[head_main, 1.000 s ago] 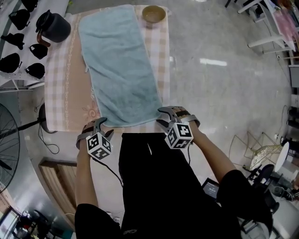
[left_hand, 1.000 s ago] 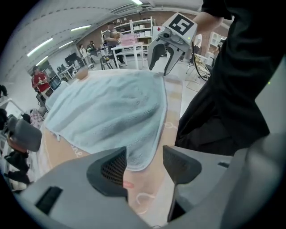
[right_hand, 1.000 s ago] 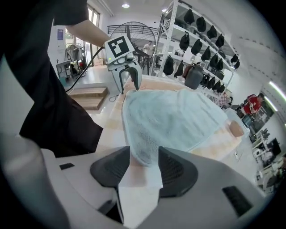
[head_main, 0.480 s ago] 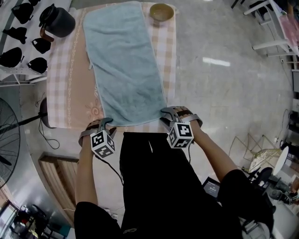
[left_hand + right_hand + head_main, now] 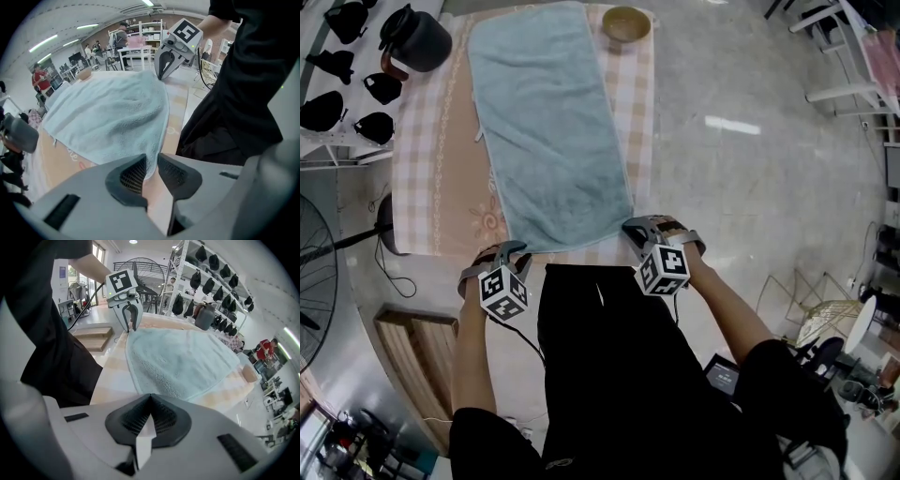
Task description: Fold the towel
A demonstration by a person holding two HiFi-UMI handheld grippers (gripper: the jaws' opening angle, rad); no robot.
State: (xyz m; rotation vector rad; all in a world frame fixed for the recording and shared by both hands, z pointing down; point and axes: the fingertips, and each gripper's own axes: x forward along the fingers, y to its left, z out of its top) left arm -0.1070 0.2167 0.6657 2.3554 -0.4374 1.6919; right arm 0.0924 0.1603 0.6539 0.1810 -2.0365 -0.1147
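Both pairs of jaws have been closing since the earlier frames, while the hands have kept their places at the near edge of the counter.

The left gripper points steeply down at the towel. The towel's near left corner hangs between its pads, which have closed in against the cloth on either side. I read it as grasping that corner.

From there the towel runs away from both grippers, flat and full length along the counter, with no crease or doubled layer anywhere. A dark kettle stands well beyond the left gripper, off the towel's far left corner. A small bowl stands well beyond the right gripper, just off the far right corner.

The right gripper is clenched tight at the near right corner, and the hem runs in under its tips. It looks to have caught the edge, though the cloth inside the pinch is hidden.

So nothing is folded yet; only the first hold on the two near corners seems made. The lift, the carry toward the far end and any further folds are all still to do.
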